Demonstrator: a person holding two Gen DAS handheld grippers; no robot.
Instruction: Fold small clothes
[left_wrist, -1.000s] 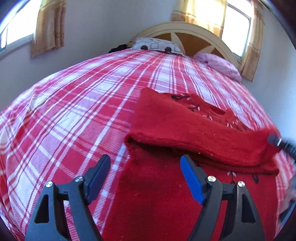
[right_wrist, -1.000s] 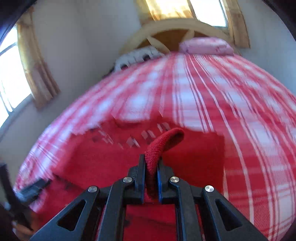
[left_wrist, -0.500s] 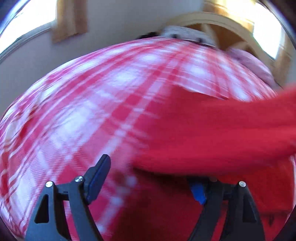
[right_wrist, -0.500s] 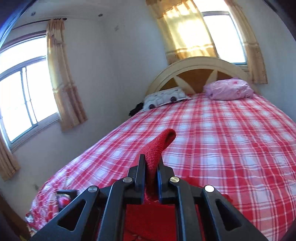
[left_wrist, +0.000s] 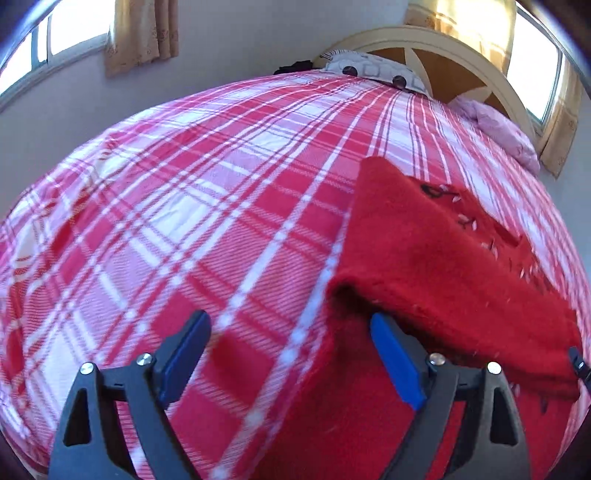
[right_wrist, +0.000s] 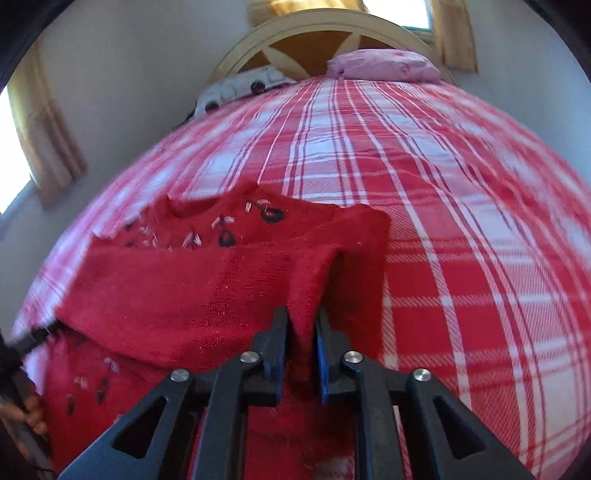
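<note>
Right tool (right_wrist: 301, 332): clamped on a fold of the red sweater (right_wrist: 207, 291).
Left tool (left_wrist: 288, 354): spread wide, nothing held.
Sweater: laid, seemingly folded over, on the plaid bed (left_wrist: 207, 206).

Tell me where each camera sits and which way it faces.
Left wrist: on the left gripper, low over the bed, facing the headboard; jaws open beside the sweater.
Right wrist: on the right gripper, facing the headboard too; jaws shut on a sweater fold.
Shared: sweater, bed, headboard, both pillows.
</note>
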